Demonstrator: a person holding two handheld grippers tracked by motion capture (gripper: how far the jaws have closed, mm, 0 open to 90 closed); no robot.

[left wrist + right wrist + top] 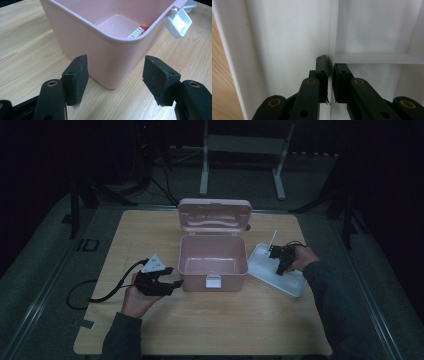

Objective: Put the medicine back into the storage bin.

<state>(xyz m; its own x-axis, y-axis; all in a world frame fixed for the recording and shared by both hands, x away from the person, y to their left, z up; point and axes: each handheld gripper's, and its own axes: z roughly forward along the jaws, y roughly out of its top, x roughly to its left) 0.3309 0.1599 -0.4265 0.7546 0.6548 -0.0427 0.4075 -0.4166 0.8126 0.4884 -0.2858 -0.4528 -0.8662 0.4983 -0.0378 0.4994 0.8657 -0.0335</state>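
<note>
An open pink box [213,260] stands mid-table with its lid [215,215] tipped back and a white latch [213,282] at the front. My left gripper [175,277] is open beside the box's front left corner [110,62], not touching it. A small item with a red and white label [137,31] lies inside the box. To the right of the box lies a white tray [290,282]. My right gripper [276,260] reaches down into it, its jaws shut on the tray's thin upright divider [333,30].
A thin white stick [273,237] rises at the tray's far edge. The left gripper's cable [100,297] loops across the wooden table [225,320] toward its left edge. A metal stand [242,150] is on the floor behind the table.
</note>
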